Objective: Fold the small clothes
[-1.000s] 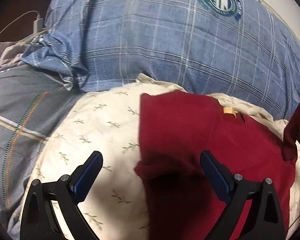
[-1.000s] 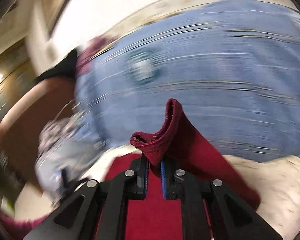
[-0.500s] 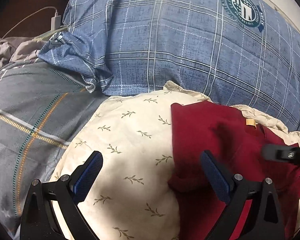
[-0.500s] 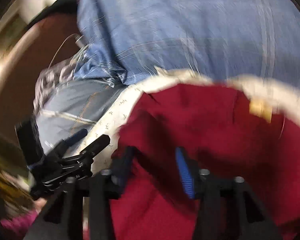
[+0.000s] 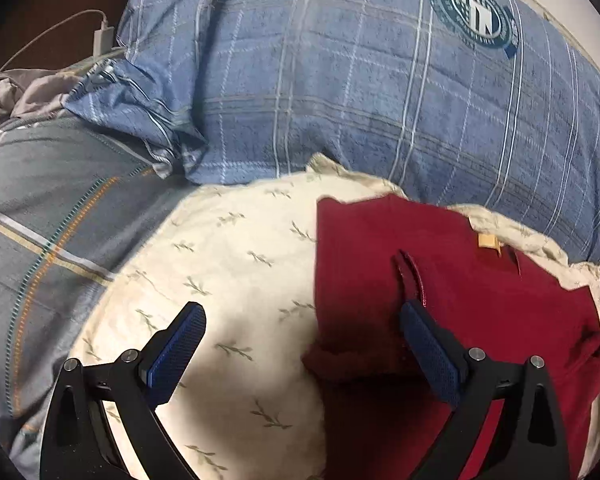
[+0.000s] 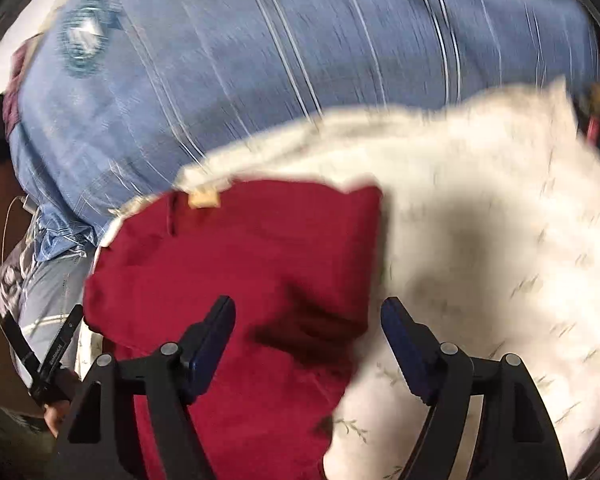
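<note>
Red garment (image 5: 440, 300) lying on cream pillow (image 5: 228, 280), blue plaid pillow (image 5: 340, 100) beyond, left gripper (image 5: 300, 344) jaws spread over garment's left edge, right gripper (image 6: 308, 340) jaws spread, empty

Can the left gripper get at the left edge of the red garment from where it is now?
Probably yes. The left gripper is open and straddles the red garment's left edge on the cream pillow; nothing lies between them.
</note>
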